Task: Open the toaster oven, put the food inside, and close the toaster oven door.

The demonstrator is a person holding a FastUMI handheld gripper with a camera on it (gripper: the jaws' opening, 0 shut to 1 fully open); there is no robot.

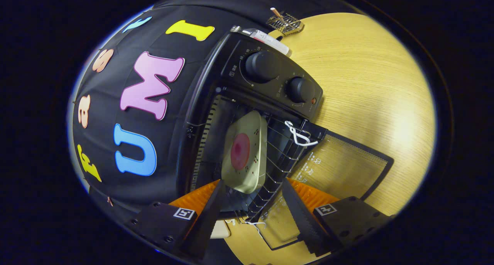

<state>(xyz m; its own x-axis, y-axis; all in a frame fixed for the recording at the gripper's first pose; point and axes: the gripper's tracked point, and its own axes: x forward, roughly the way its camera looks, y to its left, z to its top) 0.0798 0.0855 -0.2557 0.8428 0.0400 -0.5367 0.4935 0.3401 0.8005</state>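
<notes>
Gripper (pixel 251 203) rolled sideways, jaws spread wide, holding nothing

Gripper camera – close, rolled sideways

It looks along the spread fingers (pixel 252 203) into the open toaster oven (pixel 247 141) at frame centre.

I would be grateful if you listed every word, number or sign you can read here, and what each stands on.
None can be quoted.
Toaster oven dial panel: marks around the knobs, too small to read.
Open glass door: pale print near the hinge, blurred.
Gripper, fingers open and empty: square coded markers, not text.
Tray inside: dots, no writing.
</notes>
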